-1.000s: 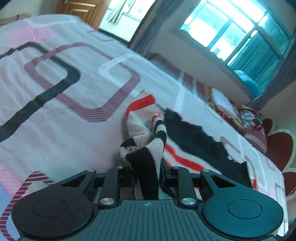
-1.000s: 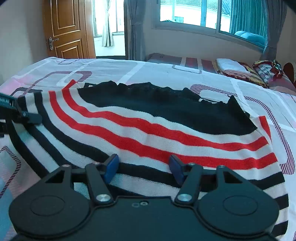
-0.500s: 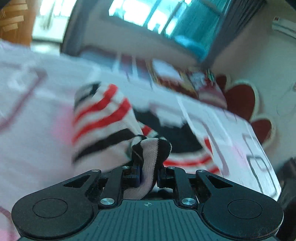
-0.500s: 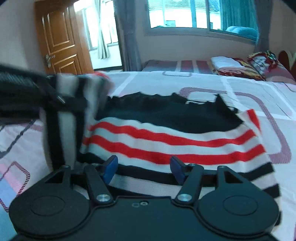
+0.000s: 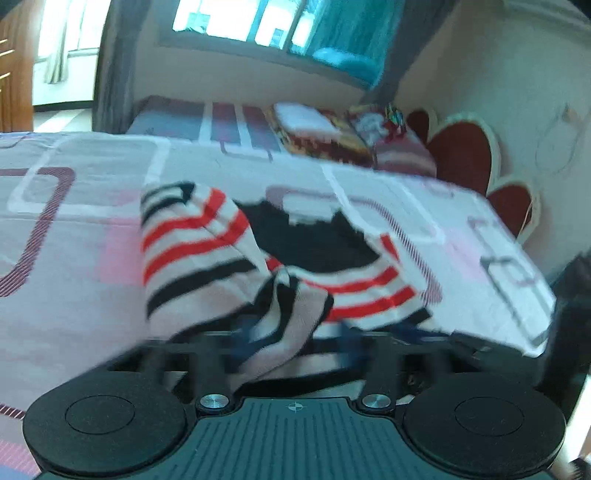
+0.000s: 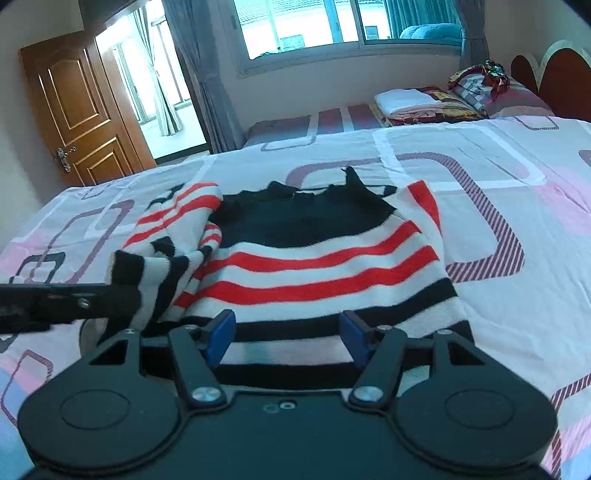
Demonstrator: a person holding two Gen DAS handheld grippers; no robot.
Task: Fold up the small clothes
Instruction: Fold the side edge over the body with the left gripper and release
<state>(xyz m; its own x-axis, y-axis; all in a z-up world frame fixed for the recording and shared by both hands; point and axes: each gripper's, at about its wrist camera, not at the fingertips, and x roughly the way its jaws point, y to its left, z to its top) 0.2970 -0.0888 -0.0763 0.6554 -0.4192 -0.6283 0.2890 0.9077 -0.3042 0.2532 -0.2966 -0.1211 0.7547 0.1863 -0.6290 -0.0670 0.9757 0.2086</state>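
A small knit garment (image 6: 314, 266) with red, black and white stripes and a black top part lies on the bed. Its left side (image 5: 199, 236) is folded over onto the body. My left gripper (image 5: 295, 332) is blurred and its jaws are opening; a loose fold of the striped cloth (image 5: 291, 310) hangs between them without being pinched. In the right wrist view its dark fingers (image 6: 92, 299) reach in from the left beside that fold. My right gripper (image 6: 288, 332) stands open just above the garment's near hem, blue pads apart, holding nothing.
The patterned bed sheet (image 6: 498, 177) spreads all around the garment. Folded bedding (image 6: 413, 101) is stacked at the far side by a red headboard (image 6: 554, 66). A wooden door (image 6: 81, 107) and a window (image 6: 303, 26) are behind.
My left gripper carried the garment's left side up and across onto the body, rolling as it went, and its jaws have come apart from the cloth. The right gripper drifted a little, still open.
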